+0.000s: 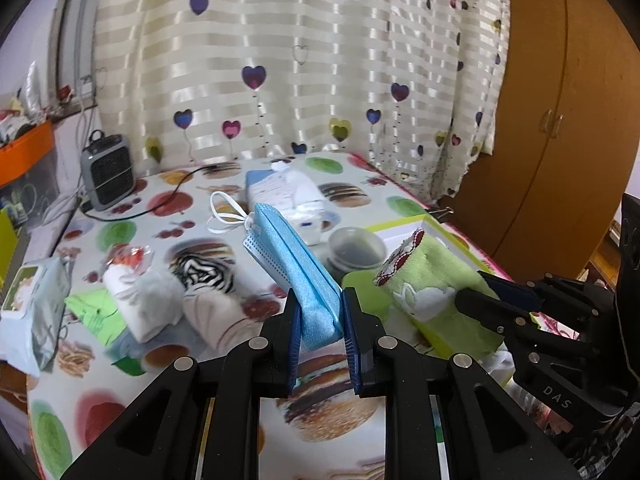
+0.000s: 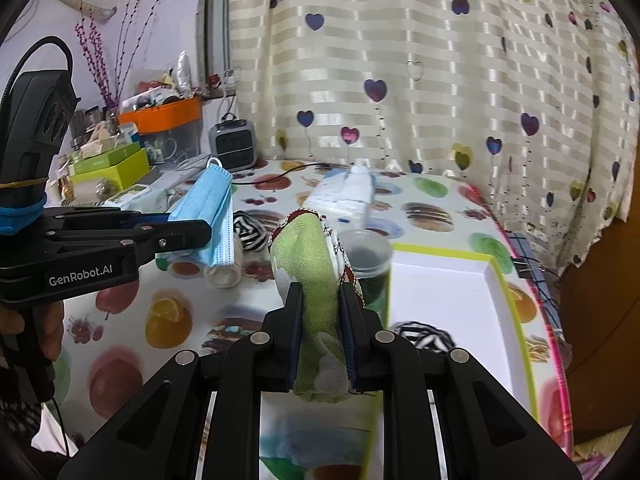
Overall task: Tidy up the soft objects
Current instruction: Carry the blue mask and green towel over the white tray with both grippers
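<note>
**Two handheld grippers, each clamping a soft item above a fruit-print tabletop**

Landmark: the white shallow tray with a lime-green rim (image 2: 448, 292), lying on the right part of the fruit-and-burger-printed tabletop (image 1: 200, 364).

Far left of the tray, at the tabletop's left edge, lies a pale plastic wipes packet (image 1: 34, 300). Behind it, toward the heart-print striped curtain (image 1: 280, 60), stands a small grey fan heater (image 1: 107, 171) with its black cord trailing across the cloth. Nearer the tray lies a cluster of rolled fabrics: a white rolled cloth (image 1: 140, 300), a black-and-white zebra-striped roll (image 1: 208, 270) and a cream rolled cloth (image 1: 216, 316).

The left gripper (image 1: 322, 322) holds its fingers (image 1: 294, 332) shut on a folded light-blue pleated face mask (image 1: 292, 260), which rises from the pads, clear of the tabletop, left of the tray; its white ear loops (image 1: 224, 216) hang at the far end. In the right wrist view the same mask (image 2: 210, 208) hangs from the gripper above the rolls.

Just at the tray's left edge stands a clear plastic cup with dark contents (image 2: 366, 256). The right gripper (image 2: 320, 326) has its fingers (image 2: 352, 332) closed on a lime-green cloth with red-and-white trim (image 2: 316, 264), held upright beside the cup, at the tray's left rim. A second zebra-striped roll (image 2: 426, 334) lies inside the tray, near its front edge.
</note>
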